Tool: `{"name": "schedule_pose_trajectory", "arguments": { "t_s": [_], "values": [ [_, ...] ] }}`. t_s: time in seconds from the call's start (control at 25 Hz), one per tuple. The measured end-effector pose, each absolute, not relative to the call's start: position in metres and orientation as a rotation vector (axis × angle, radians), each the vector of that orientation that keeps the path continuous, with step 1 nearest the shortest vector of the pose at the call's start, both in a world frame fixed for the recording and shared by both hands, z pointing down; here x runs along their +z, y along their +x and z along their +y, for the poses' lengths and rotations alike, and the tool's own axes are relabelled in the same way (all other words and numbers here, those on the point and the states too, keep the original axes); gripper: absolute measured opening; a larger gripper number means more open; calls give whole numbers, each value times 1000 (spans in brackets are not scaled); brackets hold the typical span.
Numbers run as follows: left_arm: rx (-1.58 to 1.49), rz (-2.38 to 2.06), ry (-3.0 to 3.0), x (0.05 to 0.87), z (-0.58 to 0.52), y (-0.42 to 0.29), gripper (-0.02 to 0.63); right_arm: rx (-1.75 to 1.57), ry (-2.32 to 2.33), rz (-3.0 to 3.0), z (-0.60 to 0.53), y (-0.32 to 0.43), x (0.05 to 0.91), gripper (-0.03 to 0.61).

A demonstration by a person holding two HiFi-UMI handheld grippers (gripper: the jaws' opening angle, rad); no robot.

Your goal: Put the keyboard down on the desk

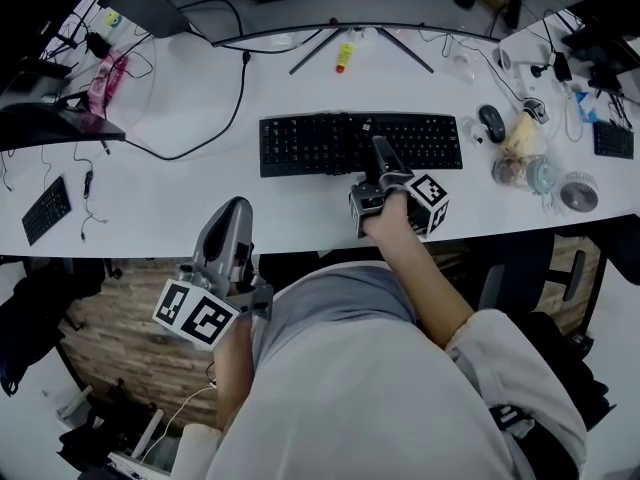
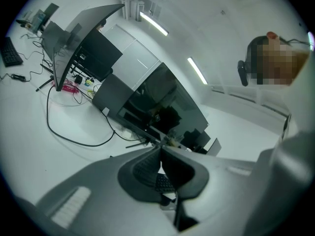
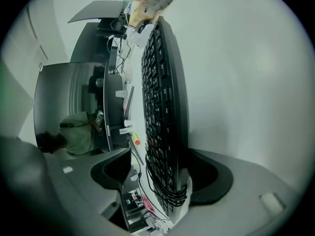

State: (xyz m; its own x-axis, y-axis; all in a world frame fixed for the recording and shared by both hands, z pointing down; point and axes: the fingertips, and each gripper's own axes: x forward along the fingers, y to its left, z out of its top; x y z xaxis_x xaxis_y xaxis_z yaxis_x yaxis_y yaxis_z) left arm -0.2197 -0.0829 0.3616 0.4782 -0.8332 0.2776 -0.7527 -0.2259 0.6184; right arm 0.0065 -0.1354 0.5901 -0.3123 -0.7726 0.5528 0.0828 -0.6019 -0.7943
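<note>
Right gripper (image 3: 162, 167): jaws set wide apart, black keyboard (image 3: 162, 97) standing between them, close against 1 jaw with a clear gap to the other, and a cable (image 3: 172, 196) wound round its near end. Left gripper (image 2: 160, 154): 2 jaws closed tip to tip with nothing between them, held back off the desk's front edge. Keyboard lies flat on the white desk (image 1: 180, 188), at its middle.

Black keyboard (image 1: 310, 144) lies on white desk (image 1: 180, 193), frame centre. Right gripper (image 1: 381, 148) over its lower edge. Left gripper (image 1: 236, 211) lower left.
</note>
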Motion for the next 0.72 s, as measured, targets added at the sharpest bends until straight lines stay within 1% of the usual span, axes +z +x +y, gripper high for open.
{"name": "schedule_pose_trajectory", "arguments": {
  "t_s": [0.72],
  "values": [
    [-129, -1249, 2046, 362, -84, -193, 0, -1991, -1243, 846, -122, 11, 590, 327]
  ]
}}
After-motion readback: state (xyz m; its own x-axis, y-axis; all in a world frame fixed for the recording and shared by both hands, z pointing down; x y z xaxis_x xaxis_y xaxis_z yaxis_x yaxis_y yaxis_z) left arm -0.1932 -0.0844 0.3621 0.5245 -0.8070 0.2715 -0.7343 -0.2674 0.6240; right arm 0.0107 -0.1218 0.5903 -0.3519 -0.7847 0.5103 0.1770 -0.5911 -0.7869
